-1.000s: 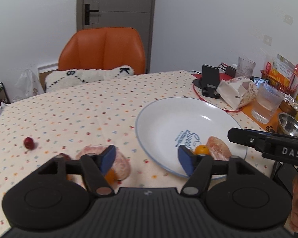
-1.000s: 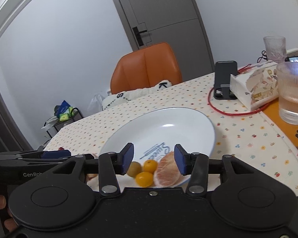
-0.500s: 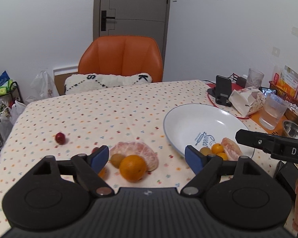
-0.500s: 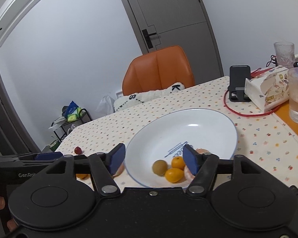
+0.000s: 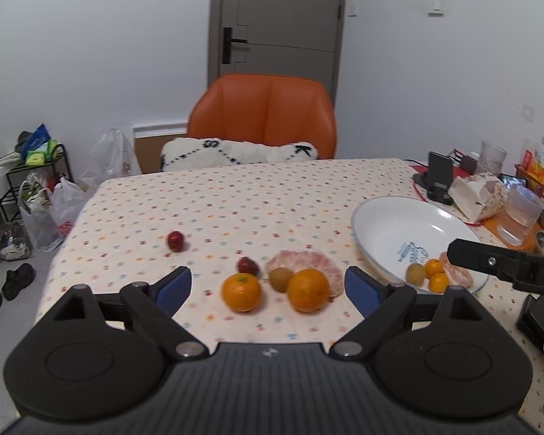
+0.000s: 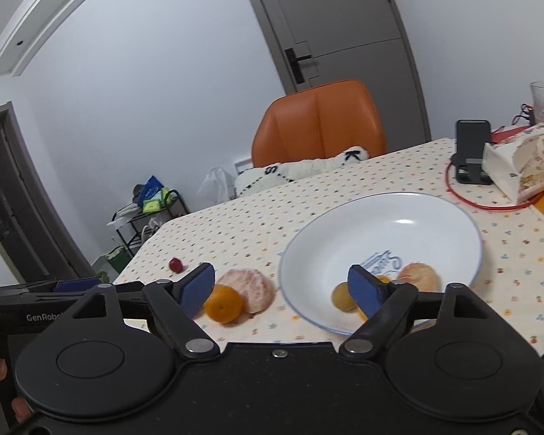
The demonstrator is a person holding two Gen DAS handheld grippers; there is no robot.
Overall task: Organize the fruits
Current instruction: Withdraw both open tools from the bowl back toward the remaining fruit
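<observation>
Home dining room: clothed table [image 5: 257, 195], orange chair [image 5: 263, 116].

A dotted tablecloth [image 5: 257, 199] carries loose fruit [image 5: 241, 292] and a plate [image 5: 388, 217].

The left wrist view looks level across the table [image 5: 272, 195] from its near edge, toward the chair [image 5: 264, 116] and door [image 5: 279, 18]. The right wrist view sits further right, tilted, facing left across the plate [image 6: 435, 210]. Both share the plate, the loose fruit [image 5: 304, 279] beside it, chair and door; each catches the other gripper at its edge.
</observation>
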